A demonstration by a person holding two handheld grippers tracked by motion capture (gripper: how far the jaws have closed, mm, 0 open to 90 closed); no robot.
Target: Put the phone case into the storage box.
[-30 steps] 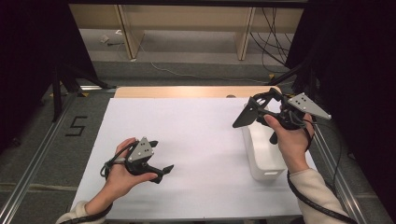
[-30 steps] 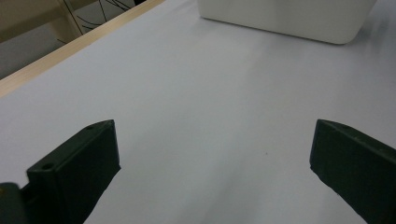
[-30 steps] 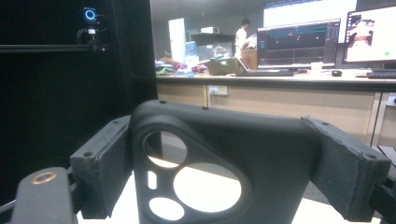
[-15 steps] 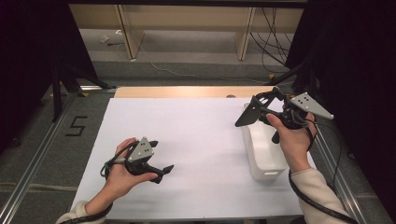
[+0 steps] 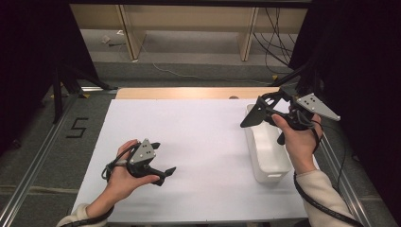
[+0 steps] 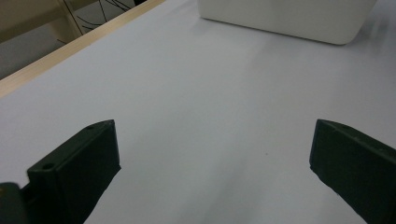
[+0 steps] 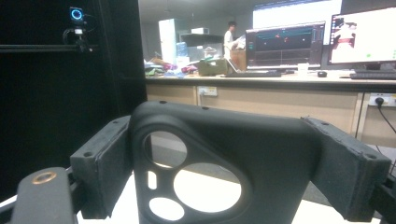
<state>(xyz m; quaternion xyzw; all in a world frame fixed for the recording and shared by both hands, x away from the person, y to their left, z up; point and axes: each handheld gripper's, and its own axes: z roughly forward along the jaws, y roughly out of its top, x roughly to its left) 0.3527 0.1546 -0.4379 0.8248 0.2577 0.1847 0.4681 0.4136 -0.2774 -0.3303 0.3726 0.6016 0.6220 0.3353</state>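
1. Black phone case (image 7: 219,163), with its rounded camera cut-outs showing, clamped between the two pads of the right gripper (image 5: 265,111); seen close up in the right gripper view, spanning the whole gap between the jaws.
2. In the high view, held raised at about 2 o'clock of the white sheet (image 5: 198,142), above the far end of the white bin (image 5: 267,151), the case reading as a dark wedge at the jaw tips.
3. Gripped by the right hand (image 5: 298,139), forearm entering from 5 o'clock, grey three-cornered plate on top, cable trailing down past the sleeve.
4. White bin lying lengthwise along the right edge of the sheet, from 2 o'clock to 4 o'clock; inside not readable from the high view.
5. Left gripper (image 5: 161,165) held low at about 7 o'clock of the sheet by the left hand (image 5: 125,172), jaws well apart with nothing between them, pointing toward 3 o'clock.
6. In the left gripper view, bare white sheet between the spread jaws, the bin's wall (image 6: 289,18) at 1 o'clock, a pale wooden table edge (image 6: 70,46) running across 10 o'clock.
7. Beyond the case in the right gripper view: desk with monitors (image 7: 289,44) at 1 o'clock, a person standing far off at 12 o'clock, black curtain at 9 o'clock.
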